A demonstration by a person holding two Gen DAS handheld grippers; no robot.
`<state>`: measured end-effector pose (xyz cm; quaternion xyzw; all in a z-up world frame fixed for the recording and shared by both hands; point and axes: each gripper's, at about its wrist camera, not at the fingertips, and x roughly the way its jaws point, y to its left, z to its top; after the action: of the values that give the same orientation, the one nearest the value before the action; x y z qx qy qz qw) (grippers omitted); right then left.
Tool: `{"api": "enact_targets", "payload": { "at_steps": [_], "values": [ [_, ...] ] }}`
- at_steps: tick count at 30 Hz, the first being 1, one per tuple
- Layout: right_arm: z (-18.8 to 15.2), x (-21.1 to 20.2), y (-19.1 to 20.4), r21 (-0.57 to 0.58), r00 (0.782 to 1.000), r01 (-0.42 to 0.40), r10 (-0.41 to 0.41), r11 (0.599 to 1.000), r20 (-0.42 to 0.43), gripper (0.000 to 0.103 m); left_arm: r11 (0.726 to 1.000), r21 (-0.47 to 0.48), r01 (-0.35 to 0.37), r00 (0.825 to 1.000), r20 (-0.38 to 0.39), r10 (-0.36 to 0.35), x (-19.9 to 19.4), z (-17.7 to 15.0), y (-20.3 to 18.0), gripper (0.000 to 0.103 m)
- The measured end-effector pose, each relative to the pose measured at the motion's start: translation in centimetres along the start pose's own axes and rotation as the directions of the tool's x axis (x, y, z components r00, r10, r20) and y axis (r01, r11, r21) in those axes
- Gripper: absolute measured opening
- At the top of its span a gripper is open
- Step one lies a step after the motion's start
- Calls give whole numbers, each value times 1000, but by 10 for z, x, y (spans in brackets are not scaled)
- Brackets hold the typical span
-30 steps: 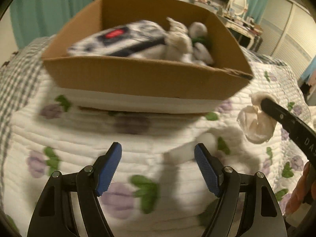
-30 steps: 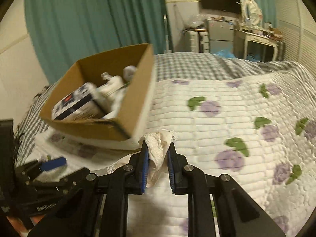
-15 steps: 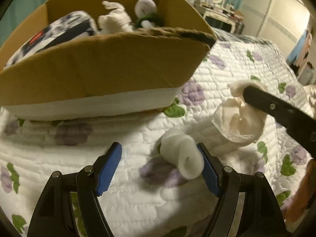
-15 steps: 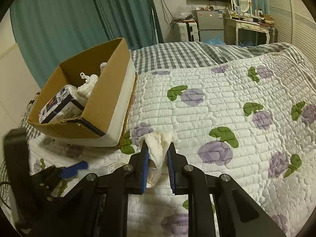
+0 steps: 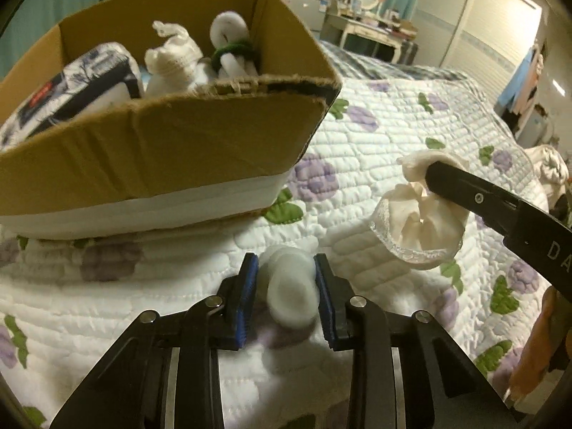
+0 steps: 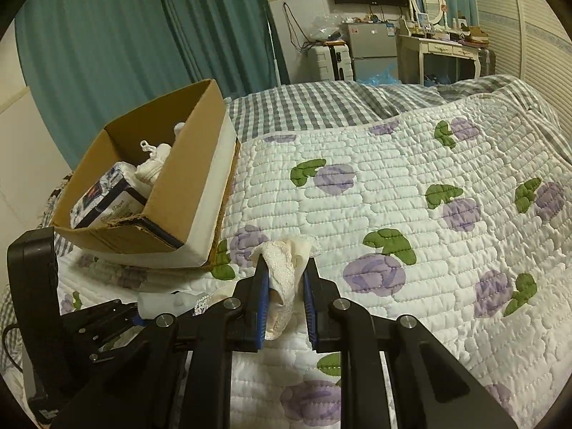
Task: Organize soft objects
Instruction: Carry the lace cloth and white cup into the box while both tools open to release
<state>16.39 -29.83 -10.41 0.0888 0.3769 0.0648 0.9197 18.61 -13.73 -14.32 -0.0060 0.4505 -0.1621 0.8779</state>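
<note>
since the earlier frame the left gripper [image 5: 286, 282] has closed from spread to pinching the white roll [image 5: 290, 295] between its pads; ahead, the cardboard box [image 5: 161, 150]; right gripper [image 6: 284, 287] clamps a lace cloth [image 6: 282, 271], likely box-bound.

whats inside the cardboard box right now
The cardboard box holds a dark patterned packet, a cream knitted bundle and white rolls tied with a green band. Its near wall hides the bottom and anything lower.
</note>
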Motion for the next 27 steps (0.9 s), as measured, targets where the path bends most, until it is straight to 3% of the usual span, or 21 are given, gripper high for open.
{"api": "enact_targets", "payload": {
  "at_steps": [6,14,21,27],
  "values": [
    [-2,-23,6,-5,999,1,-1,1000,47,17,1000,14,-1,999,33,1,-38,1,1,30],
    [4,-62,35,-44,995,14,-9,999,103,17,999,31,-19,988,155,14,-113,28,19,29],
    [37,-95,74,-92,981,-7,25,996,193,17,995,50,-85,963,261,69,-163,54,42,29],
    [75,-108,112,-157,966,-27,67,987,251,17,987,55,-151,934,334,124,-183,80,60,29]
  ]
}}
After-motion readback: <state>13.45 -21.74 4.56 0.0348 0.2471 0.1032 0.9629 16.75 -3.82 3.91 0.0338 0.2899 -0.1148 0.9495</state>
